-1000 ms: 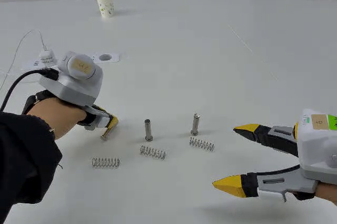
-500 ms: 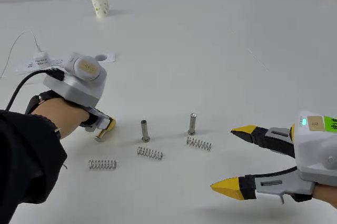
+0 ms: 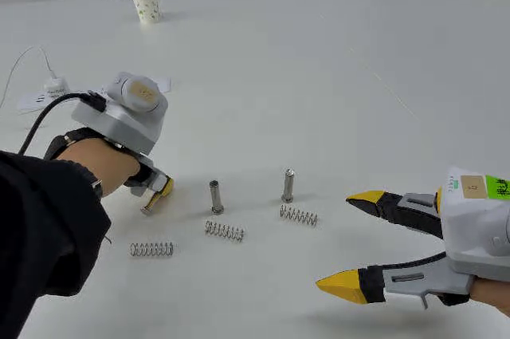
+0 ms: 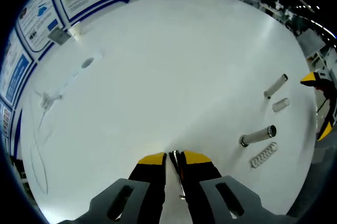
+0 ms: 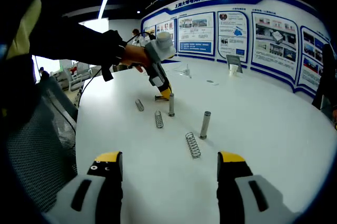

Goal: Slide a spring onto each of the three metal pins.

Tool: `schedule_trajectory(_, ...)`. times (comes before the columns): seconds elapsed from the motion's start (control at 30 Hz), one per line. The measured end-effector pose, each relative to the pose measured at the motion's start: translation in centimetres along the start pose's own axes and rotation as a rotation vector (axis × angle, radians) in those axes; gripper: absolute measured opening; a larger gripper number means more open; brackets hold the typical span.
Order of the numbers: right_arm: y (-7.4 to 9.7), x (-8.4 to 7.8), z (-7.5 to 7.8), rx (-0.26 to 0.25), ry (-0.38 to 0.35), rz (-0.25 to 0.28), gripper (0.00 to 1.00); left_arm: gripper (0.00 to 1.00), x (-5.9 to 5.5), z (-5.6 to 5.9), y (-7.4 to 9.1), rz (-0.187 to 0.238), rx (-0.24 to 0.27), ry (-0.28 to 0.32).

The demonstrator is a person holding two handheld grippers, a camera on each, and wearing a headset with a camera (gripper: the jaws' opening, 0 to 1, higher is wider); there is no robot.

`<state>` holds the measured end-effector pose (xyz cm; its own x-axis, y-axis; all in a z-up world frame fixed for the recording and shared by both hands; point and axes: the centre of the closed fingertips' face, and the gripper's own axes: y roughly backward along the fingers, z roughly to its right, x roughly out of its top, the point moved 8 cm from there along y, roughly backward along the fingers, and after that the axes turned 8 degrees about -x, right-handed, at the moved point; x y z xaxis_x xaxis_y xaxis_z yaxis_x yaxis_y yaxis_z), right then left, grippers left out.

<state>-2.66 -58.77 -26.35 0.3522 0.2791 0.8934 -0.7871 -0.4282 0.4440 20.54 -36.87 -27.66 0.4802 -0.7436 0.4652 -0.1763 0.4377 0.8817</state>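
Nearest the bench's front edge, the right gripper [image 3: 351,239] hangs with its jaws spread wide, holding nothing. Beyond it three springs [image 3: 224,230] lie in a row on the bench [image 3: 319,76], and just behind them two pins [image 3: 214,196] stand upright. Toward the left edge, the left gripper [image 3: 159,190] pinches the third pin [image 3: 149,206], which is tilted. A paper cup [image 3: 145,4] stands near the far edge.

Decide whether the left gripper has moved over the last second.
Yes. The left gripper, shut on a tilted pin, keeps its tips left of the middle pin, but its body has leaned toward it.
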Motion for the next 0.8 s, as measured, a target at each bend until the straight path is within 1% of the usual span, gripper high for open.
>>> schedule_trajectory(0.1, 0.00, -0.01, -0.03, 0.000, -0.002, 0.001, 0.75, 0.13, 0.04, -0.05, -0.01, -0.010, 0.004, 0.007)
schedule_trajectory(0.17, 0.00, -0.03, -0.05, 0.000, -0.002, 0.001, 0.75, 0.12, -0.01, -0.05, 0.02, -0.012, 0.005, 0.024)
schedule_trajectory(0.23, 0.00, -0.08, -0.06, 0.000, -0.003, -0.001, 0.75, 0.11, -0.02, -0.07, 0.02, -0.014, 0.011, 0.022)
schedule_trajectory(0.27, 0.01, -0.09, -0.10, 0.001, -0.004, -0.001, 0.75, 0.10, -0.03, -0.12, 0.02, -0.016, 0.023, 0.012)
schedule_trajectory(0.37, -0.04, -0.10, -0.13, 0.001, -0.005, 0.000, 0.75, 0.09, -0.08, 0.04, 0.01, -0.017, 0.035, 0.009)
schedule_trajectory(0.57, -0.29, -0.02, -0.26, 0.008, -0.003, 0.003, 0.75, 0.07, -0.14, 0.21, 0.00, -0.015, 0.053, 0.014)
schedule_trajectory(0.67, -0.30, 0.17, -0.33, 0.010, 0.002, 0.007, 0.75, 0.06, -0.32, 0.15, 0.07, 0.003, 0.052, 0.033)
schedule_trajectory(0.73, -0.19, 0.33, -0.25, 0.008, 0.004, 0.012, 0.75, 0.05, -0.48, 0.08, 0.10, 0.020, 0.049, 0.032)
schedule_trajectory(0.8, -0.05, 0.38, -0.10, 0.005, 0.006, 0.012, 0.75, 0.05, -0.63, 0.02, 0.13, 0.044, 0.038, 0.052)
